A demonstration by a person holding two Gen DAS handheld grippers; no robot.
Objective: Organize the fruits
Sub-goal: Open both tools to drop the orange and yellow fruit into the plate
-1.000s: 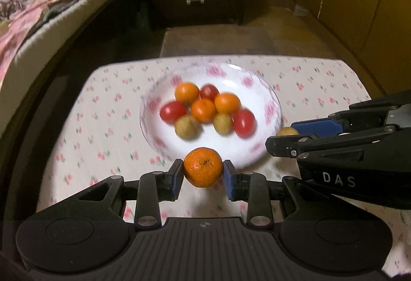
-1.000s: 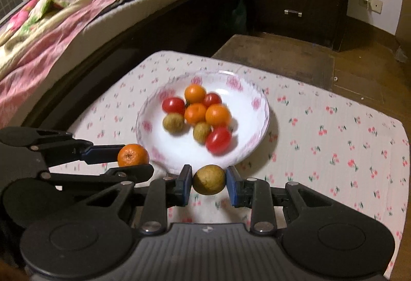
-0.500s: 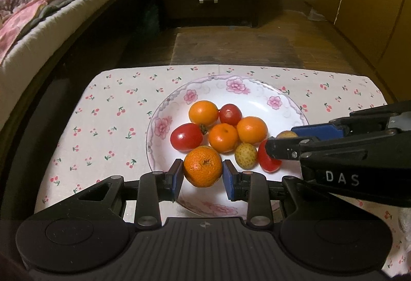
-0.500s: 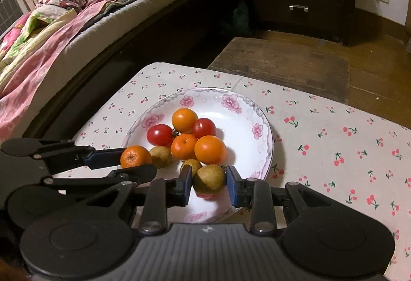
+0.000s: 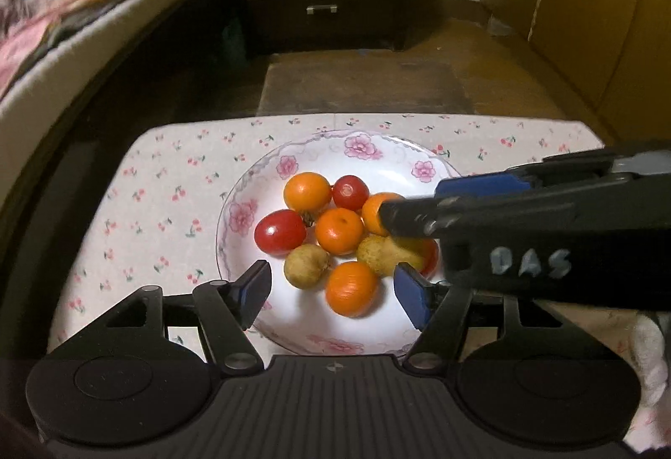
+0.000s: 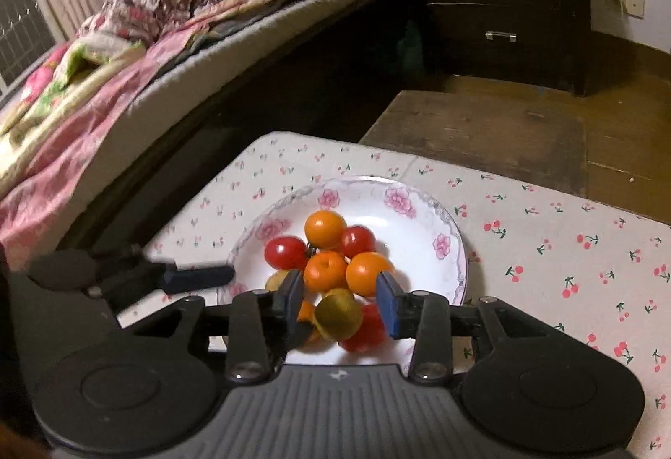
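A white flowered plate [image 5: 365, 148] [image 6: 448, 224] on the cherry-print cloth holds several oranges, red tomatoes and yellow-brown fruits. My left gripper [image 5: 333, 291] is open over the plate's near side, with an orange [image 5: 351, 288] lying free between its fingers. My right gripper [image 6: 340, 301] is open too, and a yellow-brown fruit [image 6: 338, 314] lies free between its fingers beside a red tomato [image 6: 367, 329]. The right gripper reaches in from the right in the left wrist view [image 5: 409, 215]. The left gripper shows at the left in the right wrist view [image 6: 197, 276].
The cloth-covered table [image 5: 167, 186] ends at its far edge before a wooden floor. A bed [image 6: 105, 89] with heaped bedding runs along the left. A dark chest of drawers [image 6: 499, 6] stands at the back. Yellow cupboards [image 5: 587, 18] stand at the right.
Both grippers moved forward over the plate and opened. The orange left the left gripper and the yellow-brown fruit left the right gripper; both now lie on the plate.
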